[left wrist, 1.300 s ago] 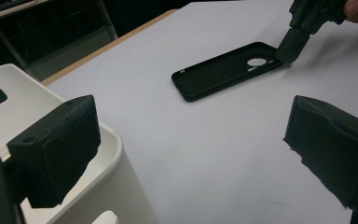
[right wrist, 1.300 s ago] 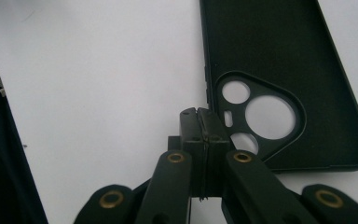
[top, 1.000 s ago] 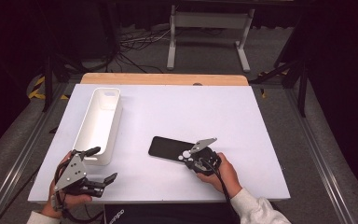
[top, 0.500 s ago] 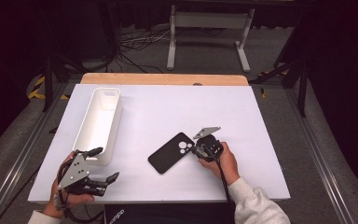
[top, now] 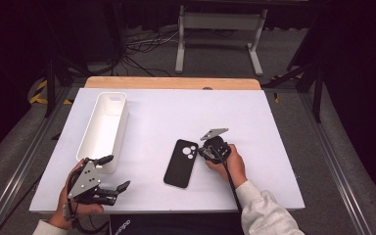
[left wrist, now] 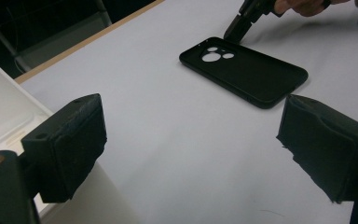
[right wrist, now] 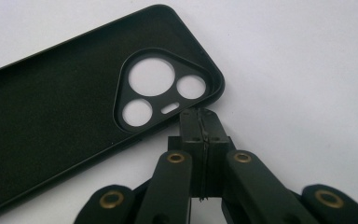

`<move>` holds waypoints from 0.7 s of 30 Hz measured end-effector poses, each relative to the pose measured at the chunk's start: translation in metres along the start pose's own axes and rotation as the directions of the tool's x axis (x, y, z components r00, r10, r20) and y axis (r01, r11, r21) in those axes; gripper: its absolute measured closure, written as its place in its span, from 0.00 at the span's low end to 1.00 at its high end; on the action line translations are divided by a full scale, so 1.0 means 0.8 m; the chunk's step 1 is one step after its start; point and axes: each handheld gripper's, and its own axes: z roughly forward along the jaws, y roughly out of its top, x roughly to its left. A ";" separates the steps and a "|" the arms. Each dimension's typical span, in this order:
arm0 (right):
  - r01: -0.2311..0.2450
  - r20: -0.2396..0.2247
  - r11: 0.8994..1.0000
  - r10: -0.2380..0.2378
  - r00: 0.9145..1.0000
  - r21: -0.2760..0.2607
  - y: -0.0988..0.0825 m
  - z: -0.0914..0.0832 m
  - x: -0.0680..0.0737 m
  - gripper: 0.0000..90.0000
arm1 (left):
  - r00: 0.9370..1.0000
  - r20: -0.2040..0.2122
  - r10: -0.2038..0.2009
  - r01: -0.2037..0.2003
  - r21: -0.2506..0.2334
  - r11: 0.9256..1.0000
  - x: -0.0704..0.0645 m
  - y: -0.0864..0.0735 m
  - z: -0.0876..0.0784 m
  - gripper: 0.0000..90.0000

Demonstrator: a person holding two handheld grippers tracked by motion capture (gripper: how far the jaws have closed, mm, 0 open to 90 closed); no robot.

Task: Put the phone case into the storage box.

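Observation:
A black phone case point(top: 181, 163) lies hollow side up on the white table point(top: 176, 112), its camera cut-outs at the far end. My right gripper point(top: 201, 151) is shut, and its joined tips rest against the case's rim beside the cut-outs. The right gripper view shows those closed tips point(right wrist: 199, 119) touching the corner of the case point(right wrist: 51, 107), with nothing between the jaws. My left gripper point(top: 117, 171) stands open near the table's front left corner, holding nothing. From the left gripper view point(left wrist: 191, 154) the case point(left wrist: 251, 74) lies ahead, with the right gripper point(left wrist: 237, 30) at its far end.
A long white tray point(top: 120, 134) stands at the left of the table, just beyond my left gripper; its corner point(left wrist: 0, 107) sits beside the left jaw. A wooden strip point(top: 171, 83) runs along the far edge.
The case has swung from lying crosswise to pointing away from me, its camera end pushed round. My right gripper has moved to the right with it. The left gripper has stayed put.

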 end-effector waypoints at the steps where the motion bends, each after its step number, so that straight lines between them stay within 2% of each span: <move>1: 0.001 0.000 1.000 -0.001 1.000 -0.002 0.001 0.001 0.000 1.00 | 1.000 0.000 -0.001 0.001 -0.001 1.000 0.000 0.000 0.000 0.09; 10: -0.002 -0.002 1.000 0.002 1.000 -0.013 0.010 0.010 -0.001 1.00 | 1.000 0.005 0.008 -0.008 0.000 1.000 0.001 0.001 0.000 0.09; 15: 0.001 -0.007 1.000 -0.001 1.000 -0.013 0.014 0.013 -0.002 1.00 | 1.000 0.012 0.000 0.000 -0.003 1.000 0.000 0.001 0.000 0.09; 17: 0.002 -0.007 1.000 -0.003 1.000 -0.012 0.017 0.016 0.000 1.00 | 1.000 0.011 0.011 -0.011 -0.001 1.000 0.001 0.001 -0.001 0.09; 21: 0.005 -0.011 1.000 -0.005 1.000 -0.012 0.020 0.018 0.000 1.00 | 1.000 0.014 0.002 -0.002 -0.002 1.000 0.000 0.000 -0.001 0.09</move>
